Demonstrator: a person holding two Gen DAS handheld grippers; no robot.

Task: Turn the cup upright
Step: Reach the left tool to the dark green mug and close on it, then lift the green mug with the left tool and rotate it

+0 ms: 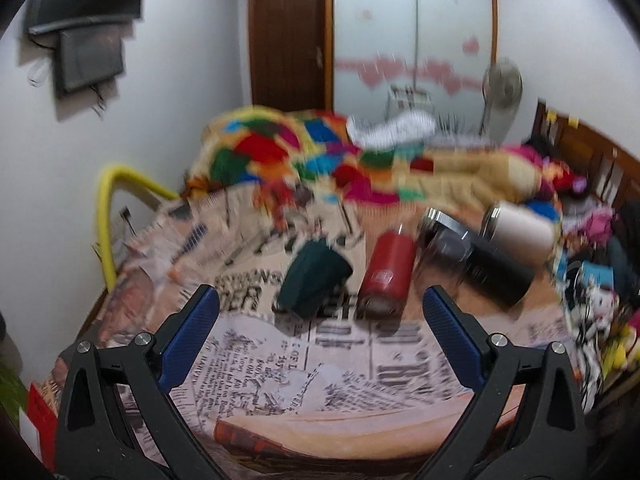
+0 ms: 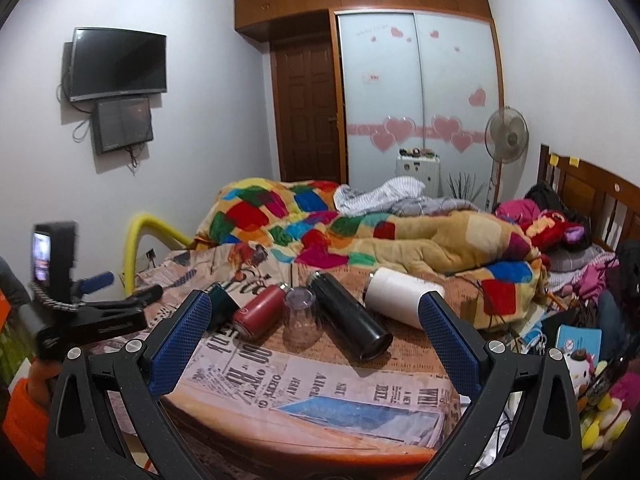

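Note:
Several cups lie on a newspaper-covered table (image 2: 320, 376). A clear glass cup (image 2: 301, 316) stands upside down between a red bottle (image 2: 258, 312) and a black flask (image 2: 350, 320), both on their sides. A dark green cup (image 1: 314, 278) lies on its side at the left, and a white cup (image 2: 400, 294) at the right. In the blurred left wrist view the red bottle (image 1: 386, 276), black flask (image 1: 480, 264) and white cup (image 1: 520, 230) show too. My left gripper (image 1: 320, 308) is open and empty, just short of the green cup and red bottle. My right gripper (image 2: 316, 308) is open and empty, farther back.
A bed with a patchwork quilt (image 2: 320, 224) lies right behind the table. A yellow tube (image 2: 136, 240) stands at the left wall. Toys and clutter (image 2: 592, 368) crowd the right side. The left gripper (image 2: 120, 304) shows in the right wrist view at left.

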